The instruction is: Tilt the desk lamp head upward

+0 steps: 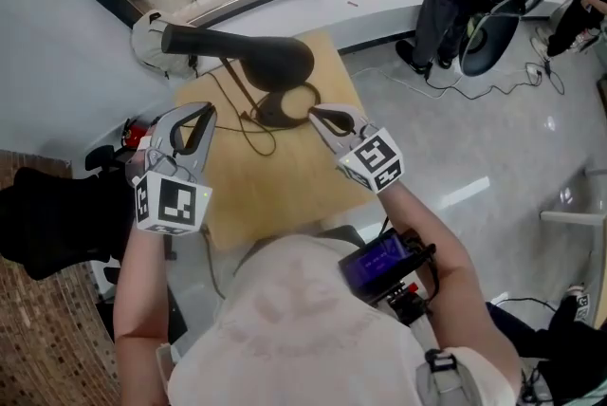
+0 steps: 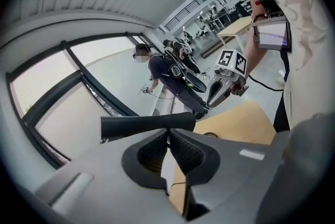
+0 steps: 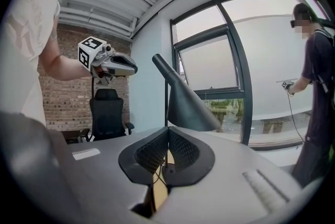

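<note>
Both your left gripper and right gripper hang near the lamp head, fingers together on nothing; next, apparently, nudge its wide end upward.

The person wears a pale cream, short-sleeved T-shirt. Just right of the T-shirt's chest is a black device with a purple-lit screen, and red parts and dark cables under it. Left of the T-shirt, the left hand-held gripper has a matt grey shell, black-edged jaws and a white cube printed with black square markers. The right hand-held gripper, above the T-shirt, looks the same and has its own marker cube. Seen close up, each grey shell has dark ribbed pads and a small white label.
</note>
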The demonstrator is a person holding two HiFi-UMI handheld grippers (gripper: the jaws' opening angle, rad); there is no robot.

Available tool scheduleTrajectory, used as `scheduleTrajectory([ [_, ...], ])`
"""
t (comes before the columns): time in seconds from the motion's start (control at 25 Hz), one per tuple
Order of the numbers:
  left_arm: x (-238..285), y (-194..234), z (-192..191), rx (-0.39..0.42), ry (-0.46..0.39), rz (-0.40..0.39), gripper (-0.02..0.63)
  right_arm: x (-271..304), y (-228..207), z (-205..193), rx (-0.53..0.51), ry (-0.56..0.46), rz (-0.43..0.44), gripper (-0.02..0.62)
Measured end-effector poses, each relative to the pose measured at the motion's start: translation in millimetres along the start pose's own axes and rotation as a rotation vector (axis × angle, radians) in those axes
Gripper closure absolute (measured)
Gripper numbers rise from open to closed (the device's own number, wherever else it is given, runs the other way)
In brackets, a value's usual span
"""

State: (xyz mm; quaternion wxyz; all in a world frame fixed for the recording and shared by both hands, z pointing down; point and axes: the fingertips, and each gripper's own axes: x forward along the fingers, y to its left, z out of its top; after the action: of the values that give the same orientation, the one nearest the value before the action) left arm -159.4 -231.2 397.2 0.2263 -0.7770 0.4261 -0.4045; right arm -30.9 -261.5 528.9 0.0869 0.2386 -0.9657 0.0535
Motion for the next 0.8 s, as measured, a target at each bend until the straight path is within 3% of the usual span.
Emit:
scheduleTrajectory([
  [0.48, 8, 42, 37, 0.397, 0.017, 0.099, 0.576, 8, -22, -5, -0.033, 0.023, -0.07, 0.578],
  [0.8, 23, 72, 33, 0.555, 0.121, 0.033, 0.467, 18, -32, 1, -0.039, 0.012, -0.077, 0.575],
])
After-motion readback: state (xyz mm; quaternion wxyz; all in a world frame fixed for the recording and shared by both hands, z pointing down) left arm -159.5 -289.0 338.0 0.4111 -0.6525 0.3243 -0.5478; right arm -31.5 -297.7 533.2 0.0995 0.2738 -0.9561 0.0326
